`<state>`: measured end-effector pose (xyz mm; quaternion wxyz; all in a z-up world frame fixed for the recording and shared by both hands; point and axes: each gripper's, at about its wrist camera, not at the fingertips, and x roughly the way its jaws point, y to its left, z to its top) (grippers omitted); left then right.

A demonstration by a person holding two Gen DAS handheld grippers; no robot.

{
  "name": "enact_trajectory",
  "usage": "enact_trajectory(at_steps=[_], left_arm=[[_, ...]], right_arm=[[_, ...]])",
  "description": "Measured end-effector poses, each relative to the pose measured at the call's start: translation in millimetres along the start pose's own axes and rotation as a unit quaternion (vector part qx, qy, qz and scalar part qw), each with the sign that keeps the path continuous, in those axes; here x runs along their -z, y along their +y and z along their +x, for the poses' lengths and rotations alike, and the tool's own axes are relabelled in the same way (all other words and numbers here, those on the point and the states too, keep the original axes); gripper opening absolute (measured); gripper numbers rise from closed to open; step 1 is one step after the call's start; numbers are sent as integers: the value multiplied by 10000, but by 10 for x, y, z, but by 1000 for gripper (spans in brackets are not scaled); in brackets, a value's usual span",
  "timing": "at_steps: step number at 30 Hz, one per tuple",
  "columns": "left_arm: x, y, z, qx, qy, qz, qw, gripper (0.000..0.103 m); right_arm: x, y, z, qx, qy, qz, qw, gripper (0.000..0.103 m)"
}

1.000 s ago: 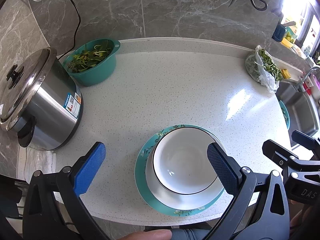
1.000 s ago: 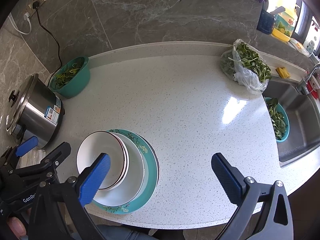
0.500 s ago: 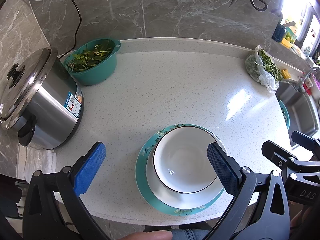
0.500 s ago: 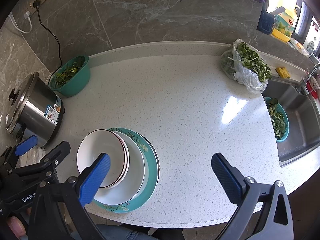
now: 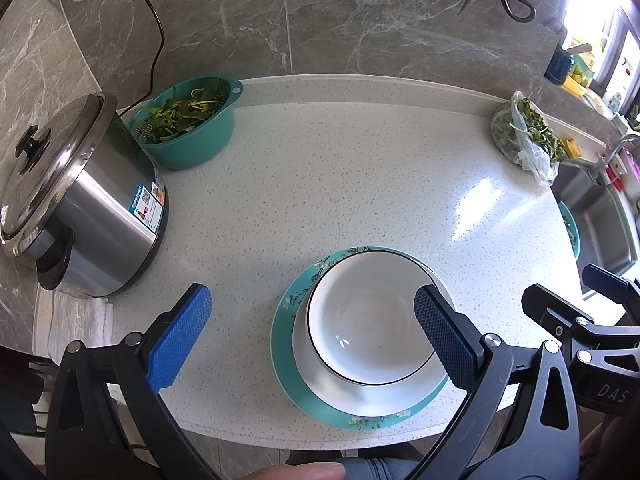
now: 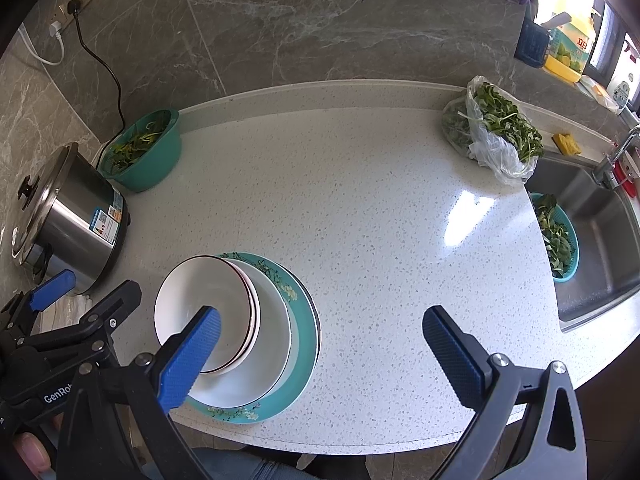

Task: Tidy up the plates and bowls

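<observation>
near the front edge of the speckled white counter [image 6: 360, 208] sat the stack: a white bowl [image 5: 368, 328] nested on a white plate [image 6: 272, 344] on a teal floral plate [image 6: 304, 332]. both the left gripper [image 5: 312, 332] and the right gripper [image 6: 320, 344] hovered with fingers spread wide, holding nothing. a steel cooker [image 5: 80, 208] and a teal colander [image 5: 192, 124] stood by the grey marble wall [image 5: 360, 20]; bagged greens [image 6: 496, 136] lay beside the sink [image 6: 600, 240].
</observation>
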<state>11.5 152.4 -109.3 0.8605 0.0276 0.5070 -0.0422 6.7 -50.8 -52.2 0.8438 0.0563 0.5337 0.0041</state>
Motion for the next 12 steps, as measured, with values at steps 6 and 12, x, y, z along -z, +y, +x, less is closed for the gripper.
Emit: enact_trajectory(at_steps=[6, 12], left_arm=[[2, 12, 6, -3, -11, -22, 10000, 103], [12, 6, -13, 18, -89, -17, 10000, 103]], right_arm=[[7, 4, 4, -3, 10, -8, 10000, 103], [-9, 12, 31, -18, 28, -33, 10000, 103]])
